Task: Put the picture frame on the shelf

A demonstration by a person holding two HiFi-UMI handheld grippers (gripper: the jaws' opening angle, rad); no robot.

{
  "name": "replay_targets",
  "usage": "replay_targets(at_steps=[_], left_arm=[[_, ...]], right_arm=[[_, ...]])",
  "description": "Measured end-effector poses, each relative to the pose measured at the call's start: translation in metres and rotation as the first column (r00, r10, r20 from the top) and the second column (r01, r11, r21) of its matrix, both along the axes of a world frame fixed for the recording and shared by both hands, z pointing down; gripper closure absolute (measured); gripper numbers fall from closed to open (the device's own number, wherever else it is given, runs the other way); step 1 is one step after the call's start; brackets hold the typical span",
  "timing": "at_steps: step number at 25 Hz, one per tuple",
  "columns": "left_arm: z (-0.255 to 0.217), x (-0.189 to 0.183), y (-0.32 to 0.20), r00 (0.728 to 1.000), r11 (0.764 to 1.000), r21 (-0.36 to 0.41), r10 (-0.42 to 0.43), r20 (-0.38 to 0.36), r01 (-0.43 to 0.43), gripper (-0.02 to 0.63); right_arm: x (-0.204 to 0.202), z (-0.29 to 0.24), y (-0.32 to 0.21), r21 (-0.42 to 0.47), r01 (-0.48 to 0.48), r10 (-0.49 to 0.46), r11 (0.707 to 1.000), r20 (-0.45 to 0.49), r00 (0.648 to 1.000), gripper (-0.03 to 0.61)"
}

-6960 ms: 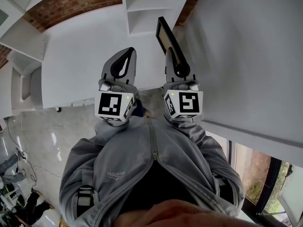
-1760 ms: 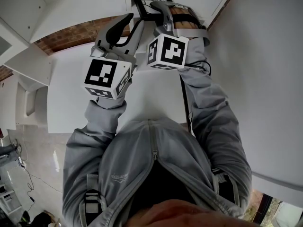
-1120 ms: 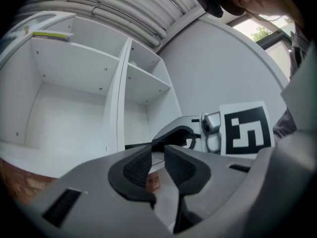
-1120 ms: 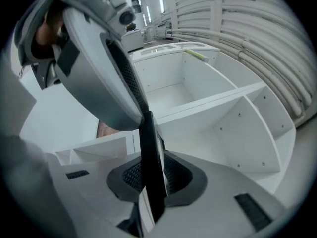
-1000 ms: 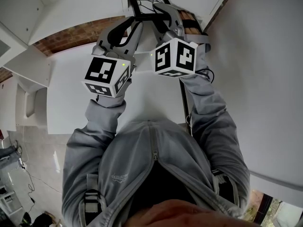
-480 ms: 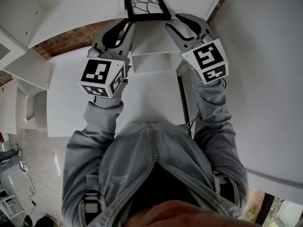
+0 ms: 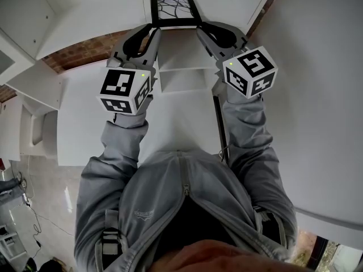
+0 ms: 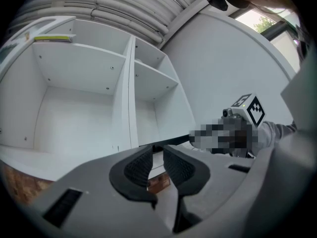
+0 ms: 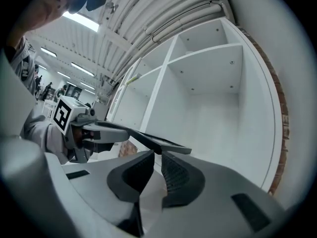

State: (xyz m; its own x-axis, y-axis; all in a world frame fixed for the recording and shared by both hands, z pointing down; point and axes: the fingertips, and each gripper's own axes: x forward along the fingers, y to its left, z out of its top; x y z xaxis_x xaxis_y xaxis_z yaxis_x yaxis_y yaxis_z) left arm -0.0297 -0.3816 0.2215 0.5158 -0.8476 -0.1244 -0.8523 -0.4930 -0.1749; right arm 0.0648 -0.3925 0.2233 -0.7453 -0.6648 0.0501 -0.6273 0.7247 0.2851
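Observation:
The picture frame (image 7: 174,10), black-edged with a white sheet of dark lines, stands at the top of the white shelf unit (image 7: 182,79). My left gripper (image 7: 151,34) is shut on its lower left corner; in the left gripper view the frame's dark edge (image 8: 173,143) runs in between the jaw tips of that gripper (image 8: 157,150). My right gripper (image 7: 205,32) is at the lower right corner, its jaws closing. In the right gripper view the frame (image 9: 153,140) passes just beyond that gripper's tips (image 9: 157,155), with nothing pressed between the pads.
Open white shelf compartments (image 8: 89,58) lie ahead, split by an upright divider (image 8: 130,88). A brick wall (image 7: 85,52) shows behind at the left. A tall white panel (image 7: 306,95) stands close on the right. Ceiling pipes (image 9: 163,19) run overhead.
The right gripper, wide open and off to the frame's right half a second ago, has narrowed its jaws and come in to the lower right corner. The left gripper has stayed on the frame.

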Motion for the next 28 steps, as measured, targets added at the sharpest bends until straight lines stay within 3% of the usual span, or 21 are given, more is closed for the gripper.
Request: replay_targets(at_steps=[28], left_arm=[[0.01, -0.002, -0.034, 0.986, 0.986, 0.008, -0.165, 0.035, 0.165, 0.543]], right_arm=[[-0.003, 0.013, -0.034, 0.018, -0.176, 0.176, 0.984, 0.029, 0.984, 0.517]])
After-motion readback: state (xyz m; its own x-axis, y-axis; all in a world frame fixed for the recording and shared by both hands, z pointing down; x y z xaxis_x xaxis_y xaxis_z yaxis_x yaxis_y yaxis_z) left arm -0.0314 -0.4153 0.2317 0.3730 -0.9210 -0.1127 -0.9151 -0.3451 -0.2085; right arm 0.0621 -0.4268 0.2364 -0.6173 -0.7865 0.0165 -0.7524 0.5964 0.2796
